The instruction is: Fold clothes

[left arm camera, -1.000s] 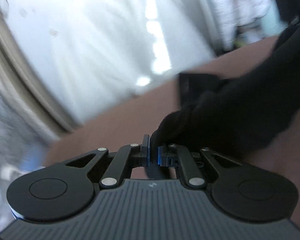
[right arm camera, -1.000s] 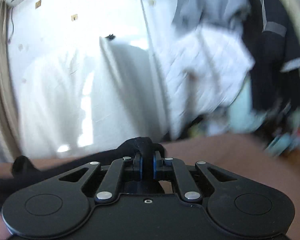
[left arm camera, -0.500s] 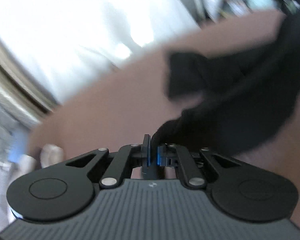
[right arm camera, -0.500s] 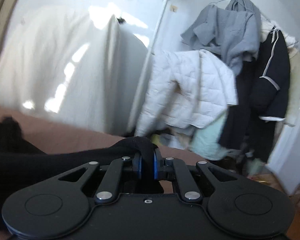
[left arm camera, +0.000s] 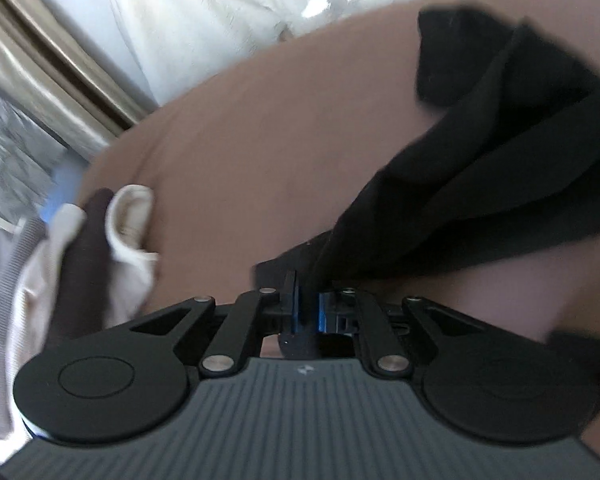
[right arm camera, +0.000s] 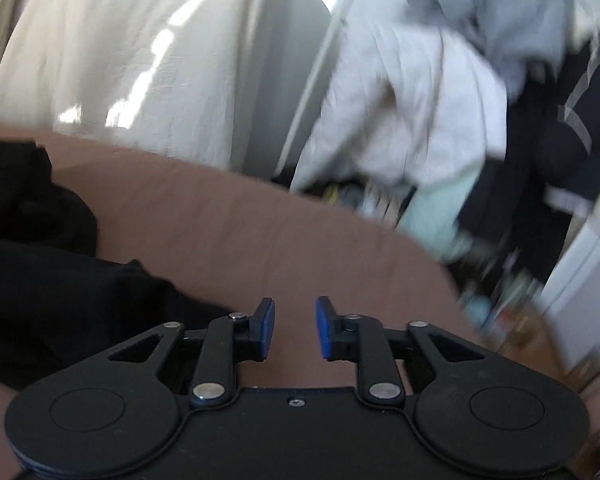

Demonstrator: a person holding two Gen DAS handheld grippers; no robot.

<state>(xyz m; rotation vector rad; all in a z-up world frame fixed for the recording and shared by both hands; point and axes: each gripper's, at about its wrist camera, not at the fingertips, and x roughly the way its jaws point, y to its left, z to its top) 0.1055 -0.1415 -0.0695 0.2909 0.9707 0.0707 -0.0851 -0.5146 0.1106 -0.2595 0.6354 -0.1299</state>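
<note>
My left claw (left arm camera: 308,308): blue pads a narrow gap apart, jaws just easing wider, a fold of black cloth between them; I cannot tell if the pads press on it.
My right claw (right arm camera: 292,330): blue pads plainly apart after just spreading, nothing between them, only the brown surface showing through the gap.
Claw bodies: matte black plastic, rounded lobes with a pressed circle on each side, silver rivets on the linkage arms; the left one has a ribbed grey top.
Black garment (left arm camera: 500,168): soft, matte, crumpled in long folds, running from my left pads up and away to the right; in the right view it lies heaped just left of my open claw (right arm camera: 52,272), apart from its pads.
Brown bed sheet (left arm camera: 260,140): smooth cloth, faintly creased, under the garment and both claws.
Cream garment (left arm camera: 128,220): thick, rolled, soft hem, at the sheet's left edge, with something dark beside it.
Writing: none I can read.
White sheet (right arm camera: 120,60): hanging, wrinkled, sunlit patches, beyond the bed.
Hanging clothes (right arm camera: 420,120): white quilted jacket, grey hoodie above it, dark coat to the right; blurred.
Curtain (left arm camera: 40,60): beige, glossy folds, far left.
</note>
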